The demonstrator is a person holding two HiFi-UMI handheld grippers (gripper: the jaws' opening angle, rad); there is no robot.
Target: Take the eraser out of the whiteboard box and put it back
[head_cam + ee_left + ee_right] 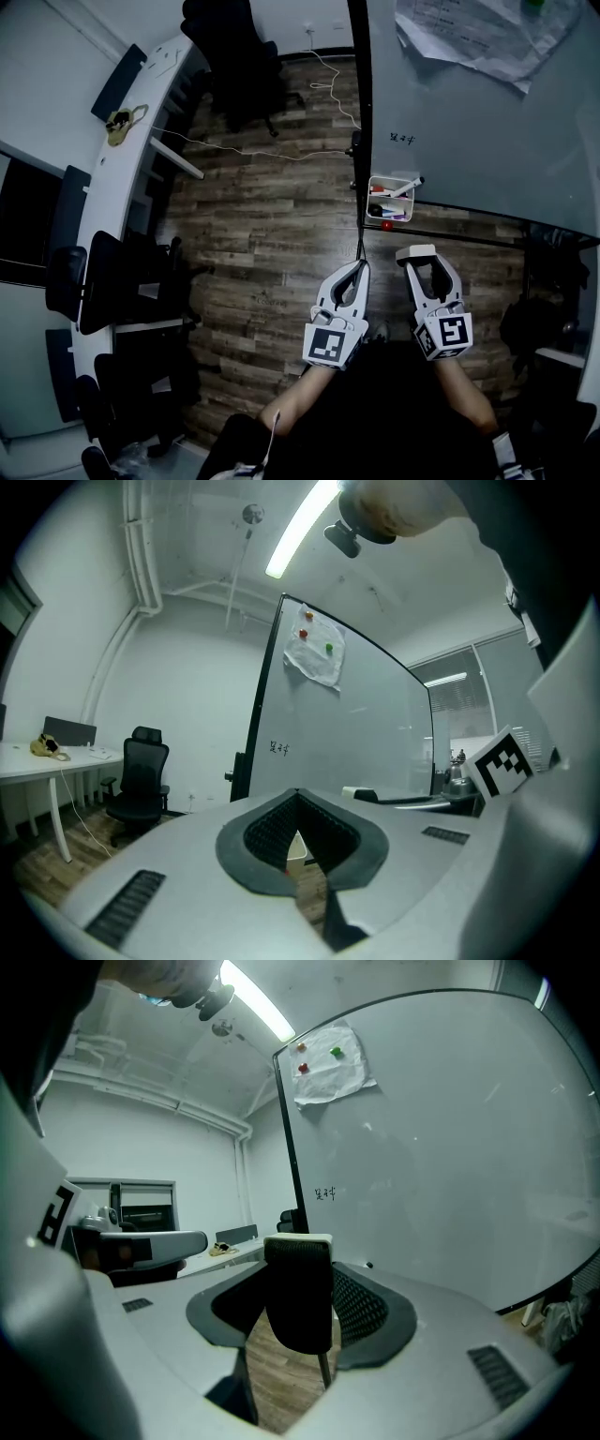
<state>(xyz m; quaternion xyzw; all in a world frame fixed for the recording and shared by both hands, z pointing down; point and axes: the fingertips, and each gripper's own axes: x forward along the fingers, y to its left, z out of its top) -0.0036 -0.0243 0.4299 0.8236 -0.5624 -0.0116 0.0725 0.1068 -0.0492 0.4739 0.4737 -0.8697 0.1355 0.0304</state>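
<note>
The eraser [298,1297] is gripped between the two fingers of the right gripper [424,270], whose jaws are pressed against its left and right sides. In the right gripper view the ribbed dark pads are seen on either side of it. Much of the block is left standing clear above the pads. It is held out of the whiteboard box [391,199], which is seen higher in the head view, apart from the gripper's tips.

The eraser is shaped as a rectangular block with rounded lower corners. Its body is dark and matt, like felt, and it is capped by a thin pale strip of smooth plastic. The grippers' bodies are made of smooth light grey plastic, and each carries a cube with black-and-white square markers.

In the right gripper view the block is seen taller than it is wide, with the pale cap uppermost. In the head view the pale end lies at the fingertips and is turned toward the lower edge of the whiteboard [469,122], so the long axis appears to run along the jaws.

The left gripper [298,799] is held closed, its fingertips brought together with nothing between them.

The box is a small, pale, open-topped tray fixed at the whiteboard's lower left corner, and markers [403,187] are kept in it. Below both grippers lies a floor [262,216] of wood-grained planks
</note>
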